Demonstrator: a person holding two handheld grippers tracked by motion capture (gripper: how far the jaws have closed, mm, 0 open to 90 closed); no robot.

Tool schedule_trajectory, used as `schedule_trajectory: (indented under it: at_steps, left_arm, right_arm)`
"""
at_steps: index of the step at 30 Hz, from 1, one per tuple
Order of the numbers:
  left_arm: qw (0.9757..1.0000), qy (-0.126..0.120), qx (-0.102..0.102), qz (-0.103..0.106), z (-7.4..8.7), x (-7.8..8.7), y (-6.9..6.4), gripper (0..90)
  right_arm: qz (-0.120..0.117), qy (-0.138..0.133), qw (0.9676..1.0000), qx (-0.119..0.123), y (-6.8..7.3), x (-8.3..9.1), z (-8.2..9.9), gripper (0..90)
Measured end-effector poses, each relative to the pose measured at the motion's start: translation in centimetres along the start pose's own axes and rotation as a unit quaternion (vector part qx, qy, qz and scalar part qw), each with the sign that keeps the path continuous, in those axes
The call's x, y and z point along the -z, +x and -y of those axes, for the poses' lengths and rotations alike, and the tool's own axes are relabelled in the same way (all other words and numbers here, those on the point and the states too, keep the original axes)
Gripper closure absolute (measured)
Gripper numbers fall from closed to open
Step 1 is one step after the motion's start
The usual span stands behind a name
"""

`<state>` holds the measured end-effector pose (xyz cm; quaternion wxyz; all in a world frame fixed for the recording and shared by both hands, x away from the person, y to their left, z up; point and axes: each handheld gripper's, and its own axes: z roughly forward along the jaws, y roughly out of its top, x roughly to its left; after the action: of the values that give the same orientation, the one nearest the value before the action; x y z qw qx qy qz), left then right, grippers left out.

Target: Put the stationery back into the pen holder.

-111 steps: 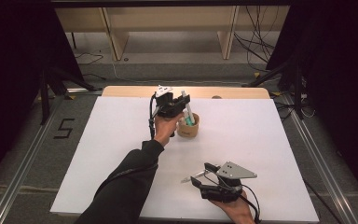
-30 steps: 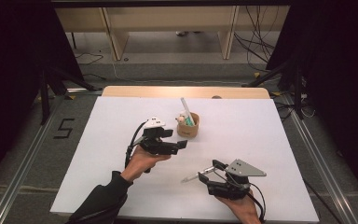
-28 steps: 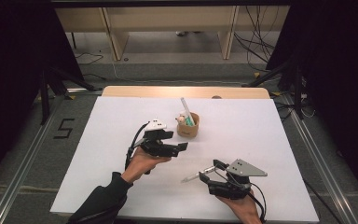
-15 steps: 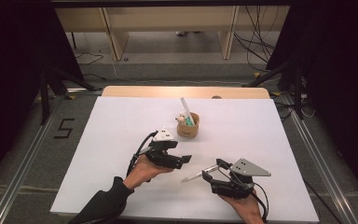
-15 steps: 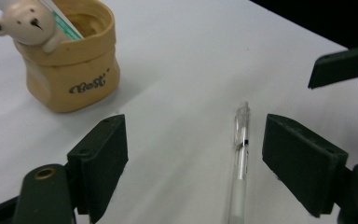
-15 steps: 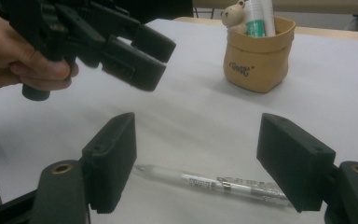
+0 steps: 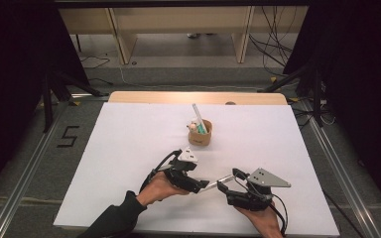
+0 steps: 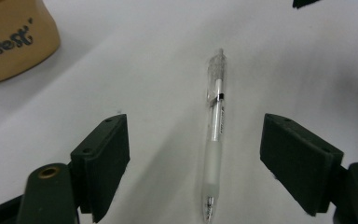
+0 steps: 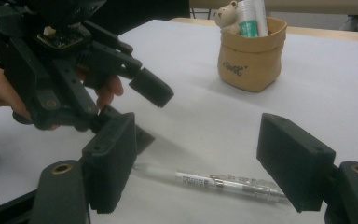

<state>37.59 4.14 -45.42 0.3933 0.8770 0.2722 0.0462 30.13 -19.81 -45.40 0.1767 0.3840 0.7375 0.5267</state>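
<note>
Clear pen point(image 8: 216, 130) lies flat on white bench point(image 7: 129, 139), near side of tan pouch point(image 7: 200, 135). My left hand-held gripper point(image 8: 196, 154) & right hand-held gripper point(image 9: 200, 154): both spread wide, straddling pen w/o contact, tips facing each other.

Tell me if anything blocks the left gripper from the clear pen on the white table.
Nothing visible does. The clear plastic pen lies on bare white table between the left gripper's open jaws. The right gripper hovers open at the pen's other end.
</note>
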Motion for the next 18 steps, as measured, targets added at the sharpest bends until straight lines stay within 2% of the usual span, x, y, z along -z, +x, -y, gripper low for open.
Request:
schedule_trajectory:
  at_steps: [7,18]
  left_arm:
    - [0.9994,0.029,-0.021,0.003,0.3,-1.0,-1.0,28.9]
    - [0.9967,0.067,-0.045,-0.001,0.5,-2.1,-1.9,46.3]
  right_arm:
    - [0.003,-0.001,1.0000,0.000,-0.2,0.1,0.0,29.3]
    - [0.004,0.001,1.0000,-0.003,-0.3,0.2,0.1,29.2]
